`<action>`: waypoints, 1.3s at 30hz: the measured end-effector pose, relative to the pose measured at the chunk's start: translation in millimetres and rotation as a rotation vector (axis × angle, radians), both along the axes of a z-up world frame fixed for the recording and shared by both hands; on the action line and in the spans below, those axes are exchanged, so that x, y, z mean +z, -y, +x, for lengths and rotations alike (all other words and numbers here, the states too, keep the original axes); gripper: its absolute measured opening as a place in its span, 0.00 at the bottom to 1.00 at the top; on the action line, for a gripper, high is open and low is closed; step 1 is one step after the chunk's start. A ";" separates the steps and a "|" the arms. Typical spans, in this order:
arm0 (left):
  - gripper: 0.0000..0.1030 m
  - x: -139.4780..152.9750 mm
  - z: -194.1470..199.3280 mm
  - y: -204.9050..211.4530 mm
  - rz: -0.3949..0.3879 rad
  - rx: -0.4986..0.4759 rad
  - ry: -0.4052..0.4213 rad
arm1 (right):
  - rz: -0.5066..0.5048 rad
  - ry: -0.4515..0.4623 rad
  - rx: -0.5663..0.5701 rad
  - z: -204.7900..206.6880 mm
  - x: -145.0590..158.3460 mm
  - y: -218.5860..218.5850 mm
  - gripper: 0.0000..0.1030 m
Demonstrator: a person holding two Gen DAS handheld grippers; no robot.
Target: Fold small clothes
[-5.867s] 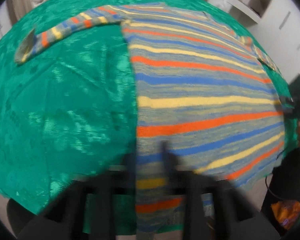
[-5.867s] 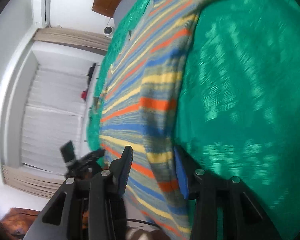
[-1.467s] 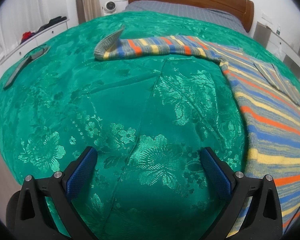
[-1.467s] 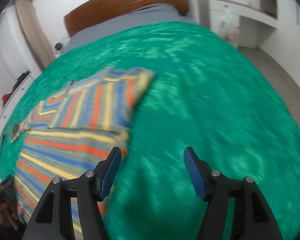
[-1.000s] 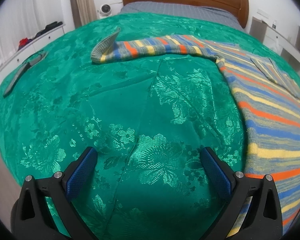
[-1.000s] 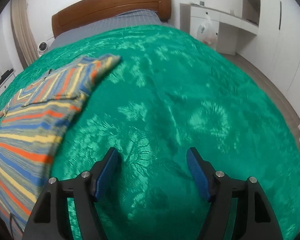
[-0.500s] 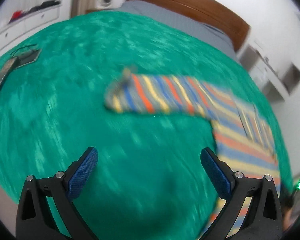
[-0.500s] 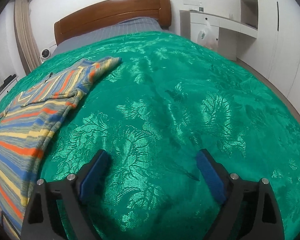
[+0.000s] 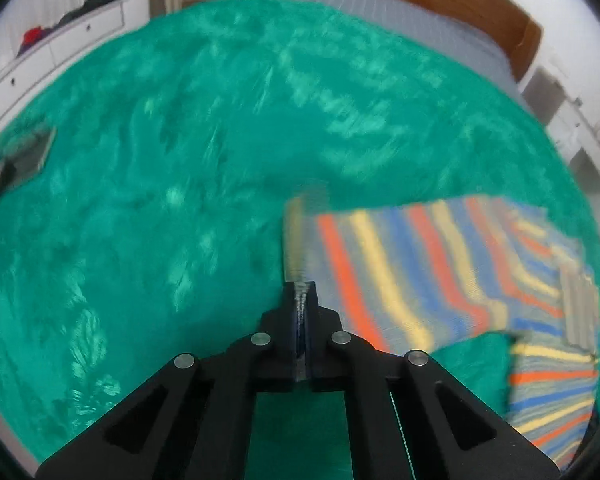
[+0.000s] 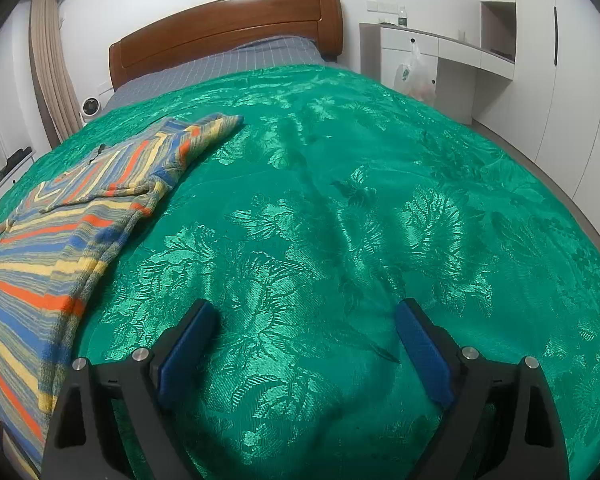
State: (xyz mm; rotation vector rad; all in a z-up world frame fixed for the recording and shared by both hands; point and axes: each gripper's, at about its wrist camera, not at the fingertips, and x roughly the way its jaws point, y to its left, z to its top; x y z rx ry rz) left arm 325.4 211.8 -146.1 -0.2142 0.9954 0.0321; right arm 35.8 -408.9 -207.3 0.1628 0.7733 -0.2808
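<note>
The left claw is pressed together on the cuff of the striped sweater, a soft, limp knit trailing to its right, best held by that edge.

One striped sweater counted, one green bedspread, one headboard, two grippers.

A striped knitted sweater in orange, yellow, blue and grey is spread flat, one sleeve stretched sideways, its cuff pinched and raised.
</note>
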 end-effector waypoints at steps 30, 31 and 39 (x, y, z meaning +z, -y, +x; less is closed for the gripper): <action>0.69 34.7 -70.3 265.8 0.001 -0.572 0.127 | -0.005 0.008 0.004 0.3 0.3 0.1 0.90; 0.69 32.5 -68.8 247.9 0.035 -0.545 0.130 | -0.005 0.008 0.004 0.3 0.3 0.1 0.90; 0.66 -23.5 -43.9 197.3 0.144 -0.499 0.037 | -0.011 0.006 0.004 1.6 0.4 -0.5 0.90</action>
